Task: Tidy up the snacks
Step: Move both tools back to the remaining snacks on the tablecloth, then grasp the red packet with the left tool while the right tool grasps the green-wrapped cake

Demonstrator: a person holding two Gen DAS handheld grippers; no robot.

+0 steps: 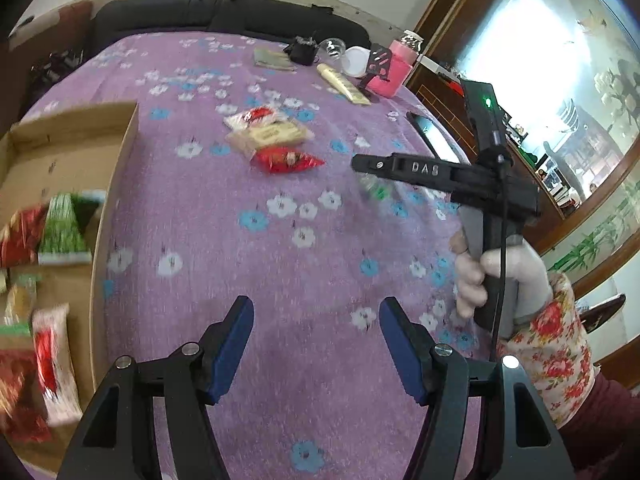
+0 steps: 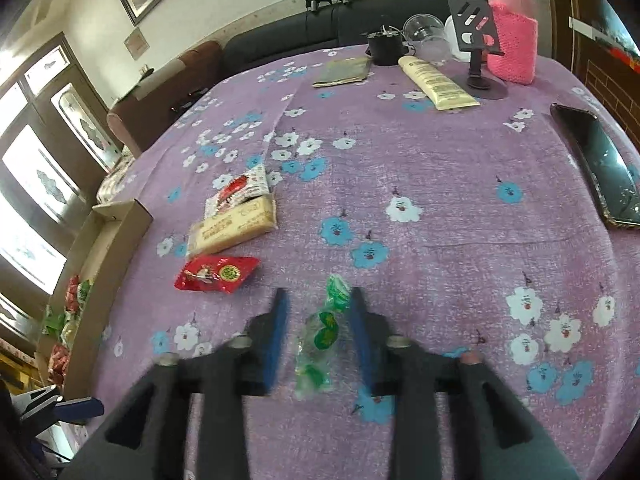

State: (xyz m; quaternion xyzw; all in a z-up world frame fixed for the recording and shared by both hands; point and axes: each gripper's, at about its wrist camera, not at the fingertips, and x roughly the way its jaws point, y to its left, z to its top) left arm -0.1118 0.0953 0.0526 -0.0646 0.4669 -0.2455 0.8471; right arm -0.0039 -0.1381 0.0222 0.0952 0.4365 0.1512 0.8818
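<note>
R claw (image 2: 316,332), lower centre of the right wrist view, is spread open w/ a clear green-printed candy wrapper (image 2: 322,340) lying btwn its blue pads (image 2: 276,332); pads sit on either side, cannot tell if they touch it. Wrapper rests on the purple flowered cloth (image 2: 440,200). L claw (image 1: 316,348), bottom centre of the left wrist view, is also wide open w/ nothing btwn its fingers, above bare cloth.

Up-left of the R claw: red snack packet (image 2: 216,274), just above it a beige bar packet (image 2: 234,228), then a white-and-red packet (image 2: 238,188) partly under the bar's top edge. All three sit close together, mid-left of frame.

Cardboard box (image 2: 120,224) at left edge holds red & green packets (image 2: 74,296). In the left wrist view the same box (image 1: 116,184) fills the left side, contents blurred.

Far right edge: dark phone (image 2: 600,164) flat on the cloth. Top right: cream tube (image 2: 438,82), black phone stand (image 2: 478,40), pink-sleeved bottle (image 2: 512,36), clear cup (image 2: 426,34), small black pot (image 2: 384,48), flat grey-green sachet (image 2: 344,72). In the left wrist view, a gloved hand (image 1: 496,280) w/ floral sleeve grips the R claw's handle at right.
</note>
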